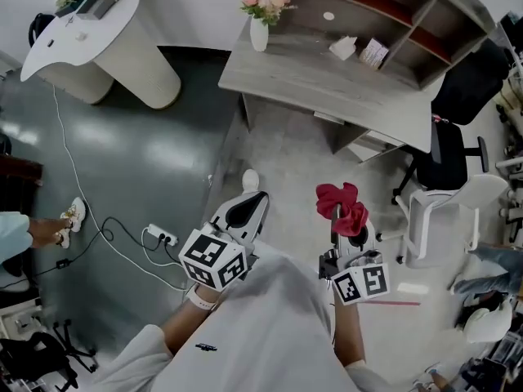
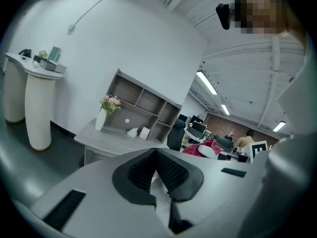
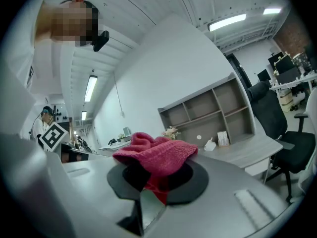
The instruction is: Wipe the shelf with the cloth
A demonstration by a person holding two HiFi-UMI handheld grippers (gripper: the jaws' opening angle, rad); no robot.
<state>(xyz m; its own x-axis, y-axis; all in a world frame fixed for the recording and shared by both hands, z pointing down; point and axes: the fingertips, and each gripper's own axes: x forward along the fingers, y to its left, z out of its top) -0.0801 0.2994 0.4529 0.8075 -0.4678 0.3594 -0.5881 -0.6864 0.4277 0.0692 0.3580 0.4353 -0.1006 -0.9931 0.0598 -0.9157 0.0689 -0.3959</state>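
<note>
I hold two hand-held grippers and one cloth. The right hand-held gripper [image 1: 340,219] is clamped on the red cloth [image 1: 343,205], well short of the shelf [image 1: 384,11], which stands at the far side on the grey table [image 1: 302,76]. The left hand-held gripper [image 1: 255,199] carries nothing. Its own view shows the ribbed pads of the left hand-held gripper [image 2: 156,156] pressed together at the tips.

The cloth is bunched into a lump with no clear end pointing anywhere. In the right gripper view the cloth [image 3: 157,155] spreads wider across the jaws than it rises, and a short tail hangs down between the pads of the right hand-held gripper [image 3: 148,182]. From the head view that tail is hidden.

One vase of pink flowers [image 1: 260,21] stands on the table's left end. One crumpled white piece [image 1: 343,47] and one small box [image 1: 374,53] sit just beside each other in front of the shelf.

Only the head view shows the floor — one power strip [image 1: 162,236] with its cable, one black office chair [image 1: 451,149] at the right. The left gripper view catches the cloth [image 2: 204,148] off to its right — and the shelf [image 2: 143,103] with open compartments in two rows.
</note>
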